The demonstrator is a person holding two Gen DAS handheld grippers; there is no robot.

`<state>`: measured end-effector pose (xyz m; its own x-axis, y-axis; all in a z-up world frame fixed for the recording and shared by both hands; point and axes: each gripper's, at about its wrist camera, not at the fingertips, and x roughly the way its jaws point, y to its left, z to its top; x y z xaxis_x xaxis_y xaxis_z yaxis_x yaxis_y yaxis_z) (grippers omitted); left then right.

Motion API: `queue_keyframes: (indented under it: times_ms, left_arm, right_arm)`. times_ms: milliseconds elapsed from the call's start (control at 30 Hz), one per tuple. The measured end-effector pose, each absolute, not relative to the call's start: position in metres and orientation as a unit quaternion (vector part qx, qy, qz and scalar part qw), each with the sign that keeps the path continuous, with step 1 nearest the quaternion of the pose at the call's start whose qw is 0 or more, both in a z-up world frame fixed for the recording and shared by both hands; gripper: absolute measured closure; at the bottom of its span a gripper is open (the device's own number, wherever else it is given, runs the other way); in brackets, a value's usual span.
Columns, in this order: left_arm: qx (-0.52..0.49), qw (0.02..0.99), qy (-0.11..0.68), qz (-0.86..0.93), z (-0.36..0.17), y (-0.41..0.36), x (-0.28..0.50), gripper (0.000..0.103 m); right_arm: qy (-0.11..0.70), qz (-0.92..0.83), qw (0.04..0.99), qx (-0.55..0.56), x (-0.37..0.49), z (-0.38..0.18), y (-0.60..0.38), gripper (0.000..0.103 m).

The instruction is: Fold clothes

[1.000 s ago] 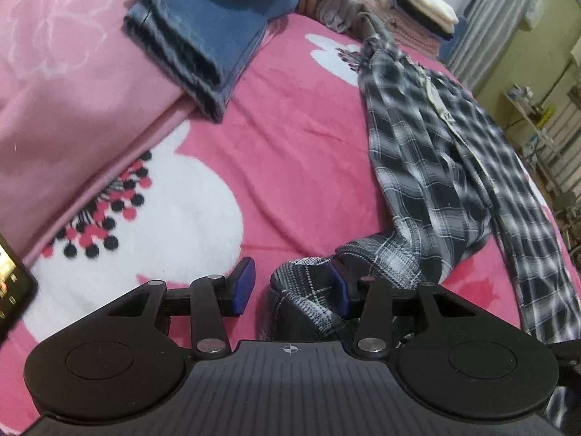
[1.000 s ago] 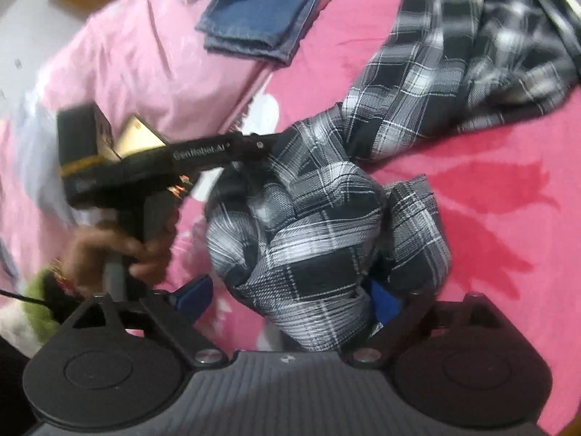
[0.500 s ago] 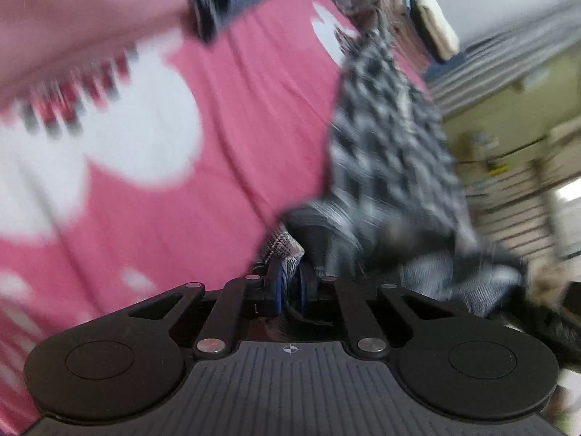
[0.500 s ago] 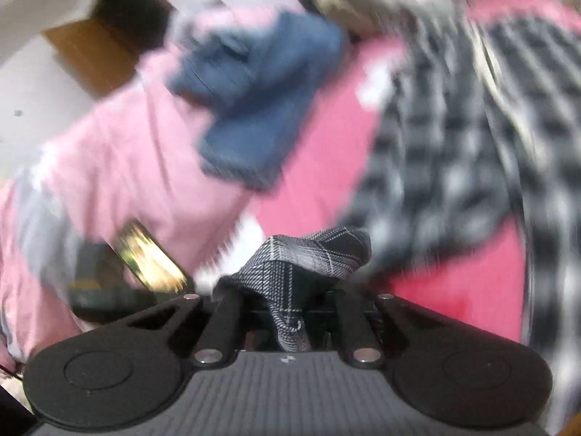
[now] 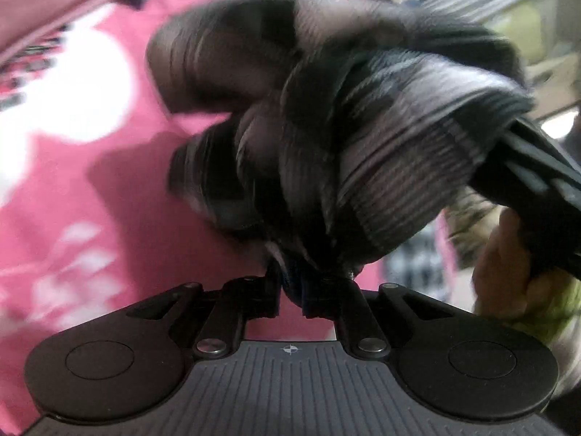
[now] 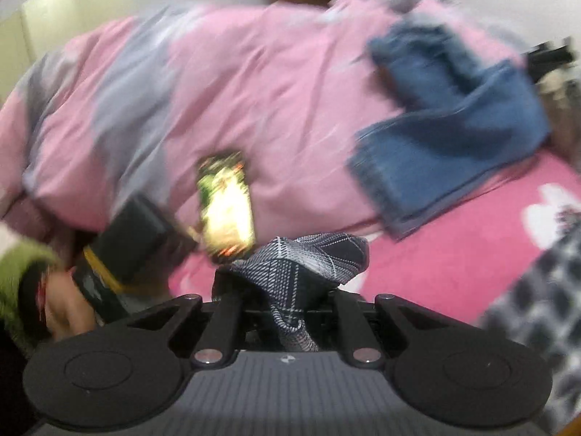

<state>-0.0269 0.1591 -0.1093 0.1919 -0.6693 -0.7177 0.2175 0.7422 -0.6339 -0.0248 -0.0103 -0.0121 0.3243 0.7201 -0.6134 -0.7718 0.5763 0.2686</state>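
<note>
The black-and-white plaid shirt (image 5: 363, 138) fills the left wrist view as a blurred, bunched mass lifted off the pink bed. My left gripper (image 5: 292, 290) is shut on a fold of it. In the right wrist view my right gripper (image 6: 287, 305) is shut on another corner of the plaid shirt (image 6: 301, 265), which pokes up between the jaws. More of the shirt hangs at the lower right of that view (image 6: 537, 312). The other handheld gripper (image 6: 127, 247) shows at the left, and a hand (image 5: 508, 261) shows in the left wrist view.
Folded blue jeans (image 6: 454, 123) lie on a pink and grey quilt (image 6: 218, 83). A lit phone (image 6: 225, 210) rests on the quilt's edge. The pink bedsheet with white flower prints (image 5: 72, 189) lies below.
Both grippers closed on the plaid shirt and lifted it off the bed. The shirt now hangs bunched before the left camera, and the right view has swung left toward the quilt and jeans.
</note>
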Motion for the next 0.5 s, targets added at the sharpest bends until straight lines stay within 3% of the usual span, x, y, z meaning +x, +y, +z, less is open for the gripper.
queue_keyframes:
  times_ms: [167, 367, 433, 500]
  left_arm:
    - [-0.187, 0.773, 0.561, -0.231, -0.086, 0.215, -0.052, 0.089]
    - [-0.176, 0.824, 0.515, -0.155, -0.050, 0.258, -0.064, 0.085]
    - [-0.170, 0.846, 0.483, -0.150, -0.039, 0.255, -0.058, 0.079]
    - [-0.167, 0.853, 0.465, -0.166, -0.032, 0.242, -0.054, 0.073]
  right_arm:
    - [0.394, 0.501, 0.770, -0.028, -0.038, -0.039, 0.019, 0.087]
    - [0.447, 0.486, 0.751, -0.016, -0.073, -0.076, 0.035, 0.067]
    - [0.446, 0.481, 0.754, 0.001, -0.090, -0.081, 0.030, 0.058]
    - [0.439, 0.474, 0.763, 0.014, -0.105, -0.083, 0.026, 0.055]
